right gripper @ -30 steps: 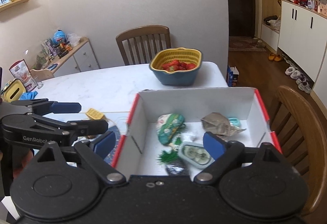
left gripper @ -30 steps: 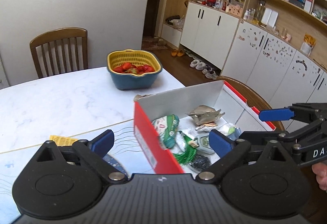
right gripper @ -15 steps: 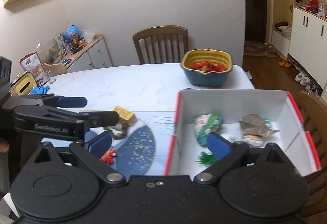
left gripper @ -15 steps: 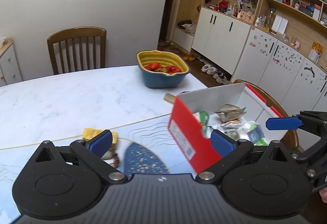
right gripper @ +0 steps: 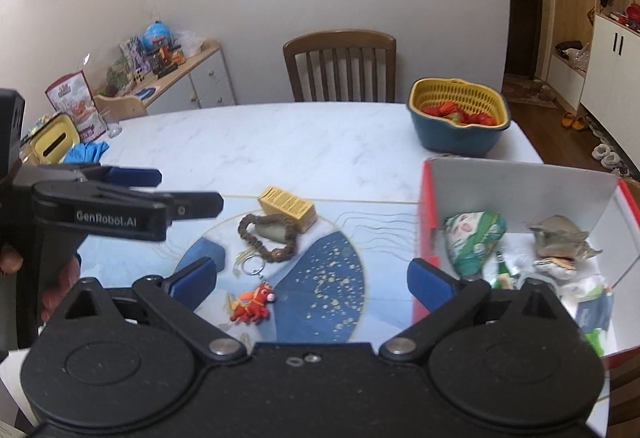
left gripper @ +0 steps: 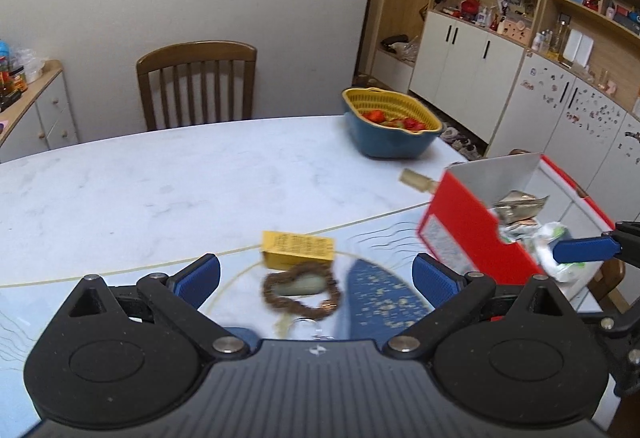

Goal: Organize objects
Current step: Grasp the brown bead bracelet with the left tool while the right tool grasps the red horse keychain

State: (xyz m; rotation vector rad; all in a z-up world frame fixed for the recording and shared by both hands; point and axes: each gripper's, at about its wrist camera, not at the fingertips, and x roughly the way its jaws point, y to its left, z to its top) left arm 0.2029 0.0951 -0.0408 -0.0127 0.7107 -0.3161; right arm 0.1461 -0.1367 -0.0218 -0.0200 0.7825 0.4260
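While both claws hover above the near edge of the marble tabletop (right gripper: 280, 134), four loose things lie on the blue-patterned patch between them: one yellow carton (right gripper: 287, 207), one brown bead bracelet (right gripper: 267, 237) looped around one pale stone (right gripper: 271, 232), and, nearer, one red horse keychain (right gripper: 252, 305) with its ring pointing toward the beads. The carton touches the far side of the bracelet. At right stands one red-and-white cardboard box (right gripper: 427, 214), open on top, holding a jumble of small items, among them one green printed pouch (right gripper: 472, 238) and one crumpled grey wrapper (right gripper: 560, 238); the rest are too blurred to count. One blue tub with a yellow strainer of strawberries (right gripper: 458, 116) sits at the far right corner, and one wooden chair (right gripper: 340, 66) stands beyond. The left claw (left gripper: 316, 276) is spread wide with nothing between its pads, and the right claw (right gripper: 312, 280), whose jaws have just been opening, is likewise released and empty.
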